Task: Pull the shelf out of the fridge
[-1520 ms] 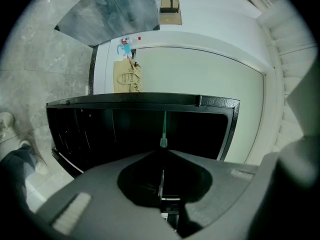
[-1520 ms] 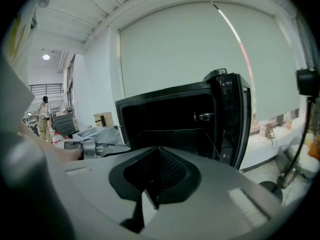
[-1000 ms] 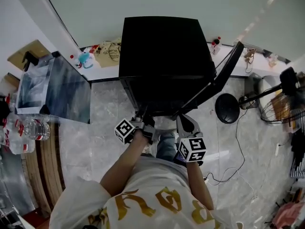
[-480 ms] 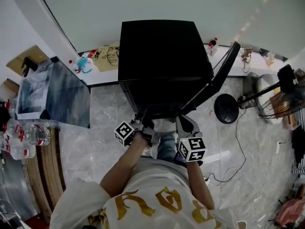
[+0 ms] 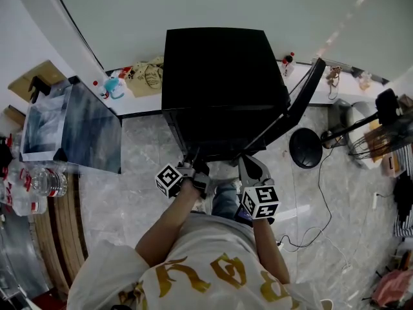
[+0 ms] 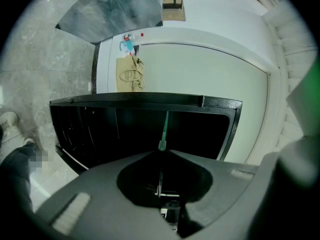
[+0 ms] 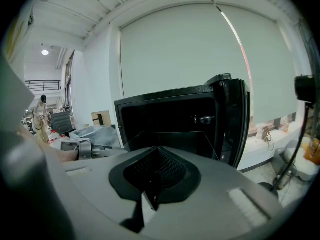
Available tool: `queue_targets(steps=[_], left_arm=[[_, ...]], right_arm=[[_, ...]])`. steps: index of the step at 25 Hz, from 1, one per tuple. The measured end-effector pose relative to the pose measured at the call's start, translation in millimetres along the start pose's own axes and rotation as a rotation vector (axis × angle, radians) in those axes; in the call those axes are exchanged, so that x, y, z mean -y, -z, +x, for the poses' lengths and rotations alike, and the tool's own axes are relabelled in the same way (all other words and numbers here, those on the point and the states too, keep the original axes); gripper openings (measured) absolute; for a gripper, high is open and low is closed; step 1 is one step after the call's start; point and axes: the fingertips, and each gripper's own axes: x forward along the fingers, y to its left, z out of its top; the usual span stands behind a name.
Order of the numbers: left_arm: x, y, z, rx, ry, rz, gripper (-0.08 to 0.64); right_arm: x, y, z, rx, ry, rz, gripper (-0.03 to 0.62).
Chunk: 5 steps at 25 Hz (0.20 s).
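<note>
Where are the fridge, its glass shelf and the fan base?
fridge (image 5: 219,63), head view, on its black top.
shelf (image 7: 192,139), right gripper view, on the glass pane's flat surface.
fan base (image 5: 305,147), head view, on the round black foot.

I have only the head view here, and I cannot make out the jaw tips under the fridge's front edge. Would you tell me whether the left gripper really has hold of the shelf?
Observer: Yes. In the left gripper view, the left gripper is shut on the glass shelf, which shows edge-on as a thin greenish line.
Operator: And the right one?
Observer: The right gripper is shut on the shelf too. The clear pane runs from its jaws back into the fridge.
Operator: Is the door in the way?
Observer: No. In the right gripper view, the door stands open to the right of the pane, not across it.
</note>
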Motion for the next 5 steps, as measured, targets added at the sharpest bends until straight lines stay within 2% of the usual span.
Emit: queue_targets(steps=[5], left_arm=[[-2.6,-1.1,-0.2,0.004,-0.005,-0.005,0.025]], right_arm=[[0.0,1.0,0.6,0.000,0.001,-0.002,0.025]])
